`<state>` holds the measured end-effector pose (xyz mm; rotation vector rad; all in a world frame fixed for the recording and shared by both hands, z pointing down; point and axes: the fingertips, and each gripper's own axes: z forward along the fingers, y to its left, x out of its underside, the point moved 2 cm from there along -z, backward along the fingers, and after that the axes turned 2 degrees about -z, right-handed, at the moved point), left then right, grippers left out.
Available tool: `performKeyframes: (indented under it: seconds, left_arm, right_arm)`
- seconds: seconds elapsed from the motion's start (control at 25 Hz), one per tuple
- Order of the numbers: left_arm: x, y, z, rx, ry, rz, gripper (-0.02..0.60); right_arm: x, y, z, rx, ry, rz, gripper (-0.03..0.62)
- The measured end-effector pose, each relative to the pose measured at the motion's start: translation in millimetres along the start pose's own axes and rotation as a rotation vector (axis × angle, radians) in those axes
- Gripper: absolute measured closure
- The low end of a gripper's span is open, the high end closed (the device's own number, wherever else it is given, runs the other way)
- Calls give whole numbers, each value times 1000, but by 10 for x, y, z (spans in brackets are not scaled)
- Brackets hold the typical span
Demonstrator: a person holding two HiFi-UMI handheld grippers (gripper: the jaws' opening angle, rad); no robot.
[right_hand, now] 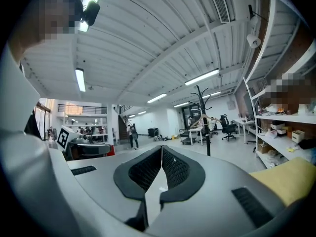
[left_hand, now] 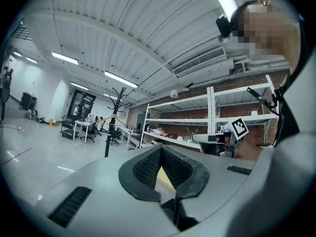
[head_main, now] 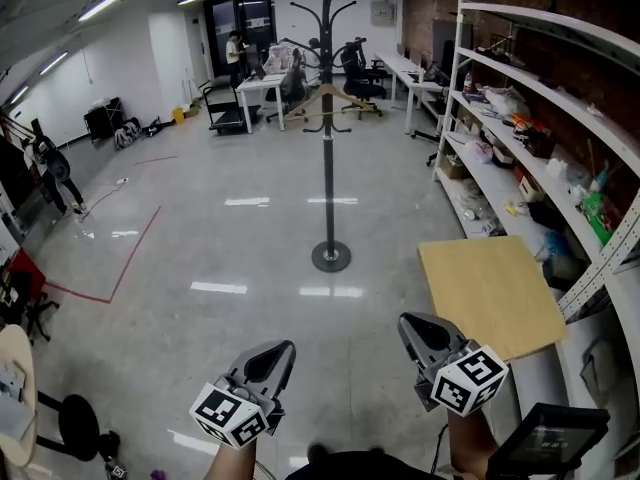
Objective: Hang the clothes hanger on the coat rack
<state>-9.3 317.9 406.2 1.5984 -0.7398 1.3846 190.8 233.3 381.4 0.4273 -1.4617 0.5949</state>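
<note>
A black coat rack stands mid-floor on a round base, some way ahead of me. A wooden clothes hanger hangs from one of its arms. The hanger shows small and far off in the left gripper view, and likewise the hanger on the rack in the right gripper view. My left gripper is low in the head view, shut and empty. My right gripper is beside it, its pads meeting at the tip with nothing between them. Both point level toward the rack.
A light wooden tabletop sits at my right, against white shelving full of clutter. Desks and office chairs stand behind the rack. A person stands far left. A black stool is at lower left.
</note>
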Motion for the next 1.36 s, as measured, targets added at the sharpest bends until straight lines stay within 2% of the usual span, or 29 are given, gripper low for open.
performKeyframes:
  seconds: [0.24,0.36,0.52,0.76,0.92,1.12,1.36]
  left_arm:
    - [-129,-244,126,45,2,67,581]
    - [-184,-308,159,50,-14,62,581]
    - [-175,-384,302,69,-1,61,581]
    - [-227,-326,252,49,-29,51,581]
    - [-191,-315,212,42,-19,36,581]
    - [-134,-245,207,35,-26,-7,581]
    - [-166,-194,170,45,-35,6,581]
  right_arm:
    - [-52,-40,-156,8,-13,-14,588]
    - [-106,-32,-119,-23,0,-40,588]
    - [-108,-123,-222,-16,-6,-19,588]
    - [-138,-113,-184,-22,0,-35,588]
    - [-161,-123,-193,-21,-2,-42,588]
    - [-158,-111,-151,-46,-8,-21,588]
    - [-180,-81,-59,-37,-17,-51,588]
